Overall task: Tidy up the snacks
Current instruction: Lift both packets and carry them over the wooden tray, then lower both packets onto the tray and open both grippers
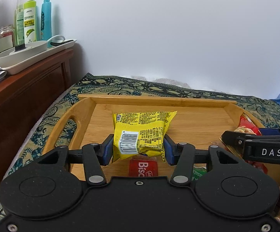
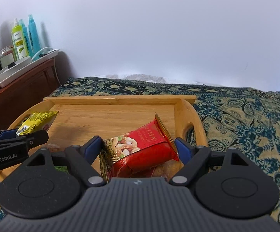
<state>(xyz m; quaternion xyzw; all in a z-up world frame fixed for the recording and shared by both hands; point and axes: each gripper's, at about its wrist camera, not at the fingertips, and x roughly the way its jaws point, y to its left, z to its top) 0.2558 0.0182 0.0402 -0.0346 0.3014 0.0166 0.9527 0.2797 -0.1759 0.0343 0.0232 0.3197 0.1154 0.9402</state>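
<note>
A yellow snack packet [image 1: 142, 133] with a barcode sits between the blue pads of my left gripper [image 1: 139, 148], which is shut on it over the wooden tray [image 1: 188, 101]. It also shows at the left of the right wrist view [image 2: 36, 122]. My right gripper [image 2: 139, 150] is shut on a red nut packet [image 2: 143, 150], held over the right part of the tray [image 2: 120, 99]. The red packet's edge shows in the left wrist view [image 1: 247, 125]. A red biscuit pack [image 1: 142, 167] lies on the tray under my left gripper.
The tray rests on a patterned green and gold cloth [image 2: 246, 116]. A dark wooden cabinet [image 1: 24, 96] stands at the left, carrying a white tray [image 1: 24, 58] with spray bottles [image 1: 30, 23] and a jar [image 1: 4, 36]. A white wall is behind. A green wrapper [image 1: 198, 174] lies in the tray.
</note>
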